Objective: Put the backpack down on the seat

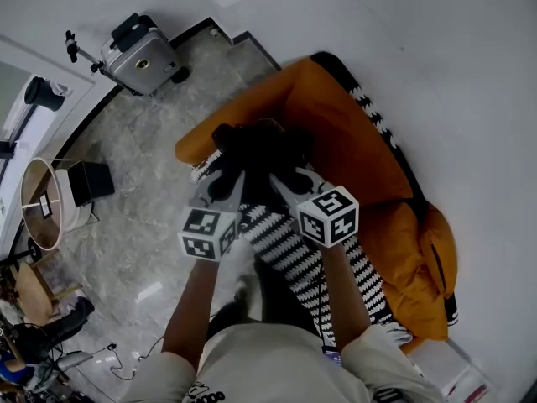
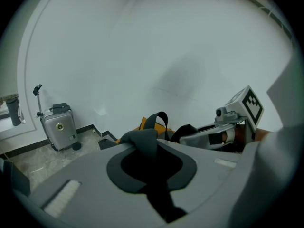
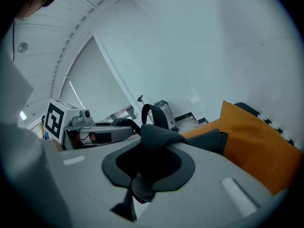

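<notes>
Backpack (image 1: 258, 151) over orange seat (image 1: 344, 137), left gripper (image 2: 142, 144) and right gripper (image 3: 154, 139) each pinching its fabric. Risk: an uneven release may tip it off the front edge.

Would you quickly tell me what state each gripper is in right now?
Left gripper: closed, pinching dark fabric of the backpack.
Right gripper: closed, also pinching fabric of the backpack.

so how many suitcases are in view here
1. A silver suitcase stands on the grey floor by the white wall, up and left of the orange seat. None else shows, though the clutter at the lower left edge could hide something.
</notes>
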The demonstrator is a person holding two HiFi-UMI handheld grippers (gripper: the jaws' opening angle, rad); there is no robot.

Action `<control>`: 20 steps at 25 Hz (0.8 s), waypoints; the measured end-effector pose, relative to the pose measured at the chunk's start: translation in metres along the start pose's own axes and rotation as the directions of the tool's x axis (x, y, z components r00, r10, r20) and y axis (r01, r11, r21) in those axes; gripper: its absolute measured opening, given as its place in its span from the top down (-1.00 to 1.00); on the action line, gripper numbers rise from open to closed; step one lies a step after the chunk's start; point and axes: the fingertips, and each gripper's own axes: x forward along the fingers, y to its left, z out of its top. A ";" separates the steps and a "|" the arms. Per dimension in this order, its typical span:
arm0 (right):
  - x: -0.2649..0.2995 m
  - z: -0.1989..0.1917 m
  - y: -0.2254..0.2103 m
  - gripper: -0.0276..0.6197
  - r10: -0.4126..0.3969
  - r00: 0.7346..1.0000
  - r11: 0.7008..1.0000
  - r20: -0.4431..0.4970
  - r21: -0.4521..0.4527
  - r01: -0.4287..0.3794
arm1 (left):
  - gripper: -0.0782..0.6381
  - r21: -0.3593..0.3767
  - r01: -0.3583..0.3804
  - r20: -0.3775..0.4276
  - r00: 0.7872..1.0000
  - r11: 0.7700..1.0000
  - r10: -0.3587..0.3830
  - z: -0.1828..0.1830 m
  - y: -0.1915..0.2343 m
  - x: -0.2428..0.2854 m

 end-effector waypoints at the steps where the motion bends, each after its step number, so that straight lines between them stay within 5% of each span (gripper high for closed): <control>1: 0.003 0.000 -0.002 0.77 0.000 1.000 1.000 0.000 -0.004 0.000 | 0.69 -0.003 -0.005 -0.001 1.000 1.000 0.005 -0.001 0.003 0.003; 20: 0.038 -0.015 -0.040 0.73 0.008 1.000 0.999 0.013 0.045 -0.009 | 0.67 -0.065 -0.029 -0.028 0.999 0.997 0.027 -0.035 0.037 0.045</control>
